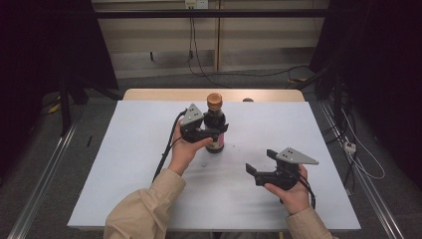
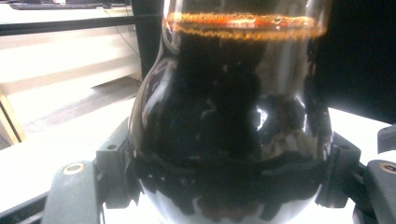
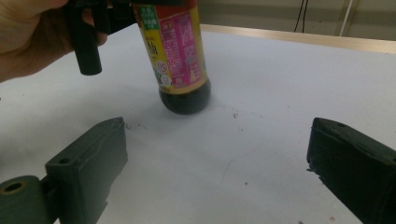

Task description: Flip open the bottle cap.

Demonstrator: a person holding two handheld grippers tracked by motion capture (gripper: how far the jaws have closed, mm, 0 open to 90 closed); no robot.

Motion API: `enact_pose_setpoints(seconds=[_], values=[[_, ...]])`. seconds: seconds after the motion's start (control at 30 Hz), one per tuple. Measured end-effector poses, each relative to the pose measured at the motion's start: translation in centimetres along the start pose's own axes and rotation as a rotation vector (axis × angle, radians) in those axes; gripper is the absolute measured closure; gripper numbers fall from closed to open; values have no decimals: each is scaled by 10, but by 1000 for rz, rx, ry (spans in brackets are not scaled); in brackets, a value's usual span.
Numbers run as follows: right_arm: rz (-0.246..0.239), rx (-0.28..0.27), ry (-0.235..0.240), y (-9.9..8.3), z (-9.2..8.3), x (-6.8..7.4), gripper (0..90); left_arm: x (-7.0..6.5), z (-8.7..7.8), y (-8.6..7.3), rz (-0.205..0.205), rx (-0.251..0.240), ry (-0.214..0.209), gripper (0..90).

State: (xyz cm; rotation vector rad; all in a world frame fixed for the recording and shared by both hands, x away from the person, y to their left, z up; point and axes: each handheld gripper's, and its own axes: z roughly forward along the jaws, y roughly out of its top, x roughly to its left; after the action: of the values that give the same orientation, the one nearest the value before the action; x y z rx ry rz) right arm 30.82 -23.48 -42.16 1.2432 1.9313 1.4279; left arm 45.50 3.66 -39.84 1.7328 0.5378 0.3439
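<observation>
White table: left gripper clamps bottle; right gripper spread, apparently empty.

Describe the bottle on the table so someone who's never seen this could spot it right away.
On the white tabletop, look near the far middle. There stands a dark glass sauce bottle, clamped by the left hand-held gripper. Its brown cap and pink-and-yellow label set it apart.
</observation>
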Motion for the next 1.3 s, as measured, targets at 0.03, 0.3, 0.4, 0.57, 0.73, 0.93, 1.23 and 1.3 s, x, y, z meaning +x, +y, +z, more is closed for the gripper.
enact_pose_setpoints(seconds=[0.03,0.3,0.4,0.57,0.73,0.93,1.23,1.3], values=[[7,-1,1,2,1,-1,55,0,0,0,0,1,1,257],[12,-8,26,25,12,0,124,-1,0,0,-2,4,-2,259],[1,-9,26,35,14,1,171,-1,0,0,-6,3,0,259],[-6,-2,50,50,16,3,283,0,-1,0,-2,9,-1,259],[-25,-3,73,61,19,3,391,-1,0,1,0,18,-2,259],[-45,-4,69,73,23,3,488,-1,0,2,-4,21,2,259],[-26,3,63,89,29,2,545,-1,0,2,-4,25,1,260],[-40,7,64,92,31,3,559,-1,1,2,-9,23,3,260]])
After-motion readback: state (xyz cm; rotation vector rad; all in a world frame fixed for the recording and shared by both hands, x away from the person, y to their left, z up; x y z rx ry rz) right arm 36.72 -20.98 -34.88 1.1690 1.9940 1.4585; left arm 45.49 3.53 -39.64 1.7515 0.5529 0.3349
